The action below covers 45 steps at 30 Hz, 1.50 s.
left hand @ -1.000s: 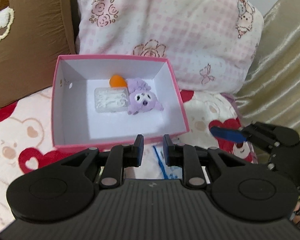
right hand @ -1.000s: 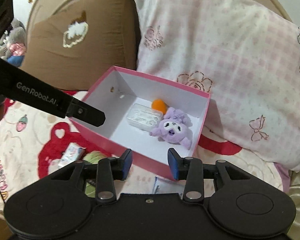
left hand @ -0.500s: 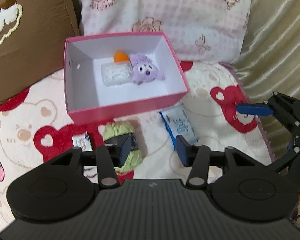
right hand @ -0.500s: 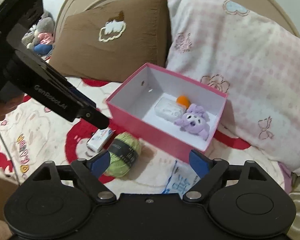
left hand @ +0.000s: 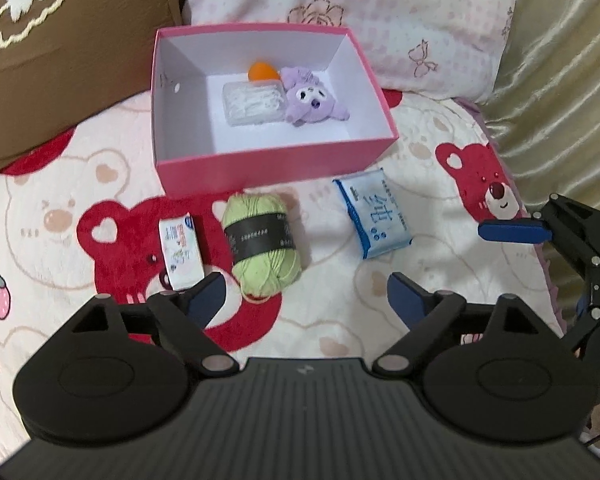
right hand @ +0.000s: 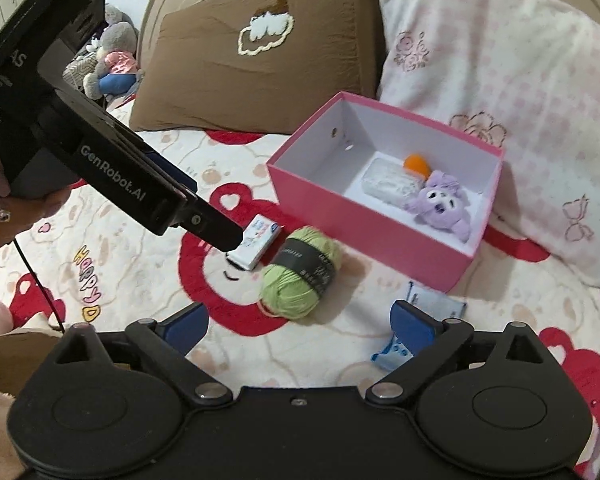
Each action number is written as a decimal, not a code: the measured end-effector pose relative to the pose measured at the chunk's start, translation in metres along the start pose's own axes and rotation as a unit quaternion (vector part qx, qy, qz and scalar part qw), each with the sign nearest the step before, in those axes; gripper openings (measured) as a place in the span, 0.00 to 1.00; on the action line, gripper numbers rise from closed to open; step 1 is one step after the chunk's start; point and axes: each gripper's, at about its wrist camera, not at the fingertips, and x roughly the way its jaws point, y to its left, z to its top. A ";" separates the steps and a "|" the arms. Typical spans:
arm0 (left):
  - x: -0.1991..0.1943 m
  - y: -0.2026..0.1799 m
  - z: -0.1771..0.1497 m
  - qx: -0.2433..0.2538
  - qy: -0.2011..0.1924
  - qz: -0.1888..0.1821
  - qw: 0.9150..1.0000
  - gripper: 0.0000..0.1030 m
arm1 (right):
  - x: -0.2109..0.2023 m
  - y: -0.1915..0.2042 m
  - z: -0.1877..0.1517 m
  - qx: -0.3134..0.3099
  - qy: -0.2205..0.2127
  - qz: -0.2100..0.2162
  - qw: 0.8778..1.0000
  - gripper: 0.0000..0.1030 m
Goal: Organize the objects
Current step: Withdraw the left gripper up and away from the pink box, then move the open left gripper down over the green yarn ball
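Note:
A pink box (left hand: 260,164) sits on the bed and holds an orange ball (left hand: 262,71), a clear packet (left hand: 254,102) and a purple plush (left hand: 312,98). In front of it lie a small white carton (left hand: 180,252), a green yarn ball (left hand: 262,248) and a blue tissue pack (left hand: 380,214). My left gripper (left hand: 306,294) hovers just short of the yarn, its jaws opening with nothing between them. My right gripper (right hand: 300,316) is also opening and empty, with the yarn ball (right hand: 300,276) ahead and the tissue pack (right hand: 436,308) by its right finger.
A bear-print blanket (left hand: 60,208) covers the bed. A brown pillow (left hand: 60,60) and a pink checked pillow (left hand: 380,20) stand behind the box. Gold fabric (left hand: 560,100) borders the right side. A person's hand (right hand: 4,208) holds the left gripper's body.
Both grippers have drawn back from the box and their jaws have spread from nearly shut to wide. The carton, yarn and tissue pack have come fully into view.

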 end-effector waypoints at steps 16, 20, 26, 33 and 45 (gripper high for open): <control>0.036 0.034 -0.033 -0.058 -0.002 -0.008 0.998 0.88 | 0.020 0.012 -0.014 0.015 -0.043 0.004 0.999 0.96; 0.048 0.033 -0.037 -0.050 -0.005 0.019 0.999 0.88 | 0.029 0.022 -0.020 -0.015 -0.056 -0.042 0.997 0.96; 0.059 0.035 -0.040 -0.065 -0.014 0.016 0.998 0.88 | 0.042 0.020 -0.025 -0.017 -0.051 -0.022 0.998 0.96; 0.071 0.037 -0.040 -0.070 0.014 0.035 0.997 0.88 | 0.066 0.026 -0.023 -0.042 -0.036 0.004 0.998 0.96; 0.082 0.043 -0.034 -0.100 -0.006 0.030 0.995 0.98 | 0.112 0.015 -0.035 -0.011 -0.087 -0.012 0.996 0.96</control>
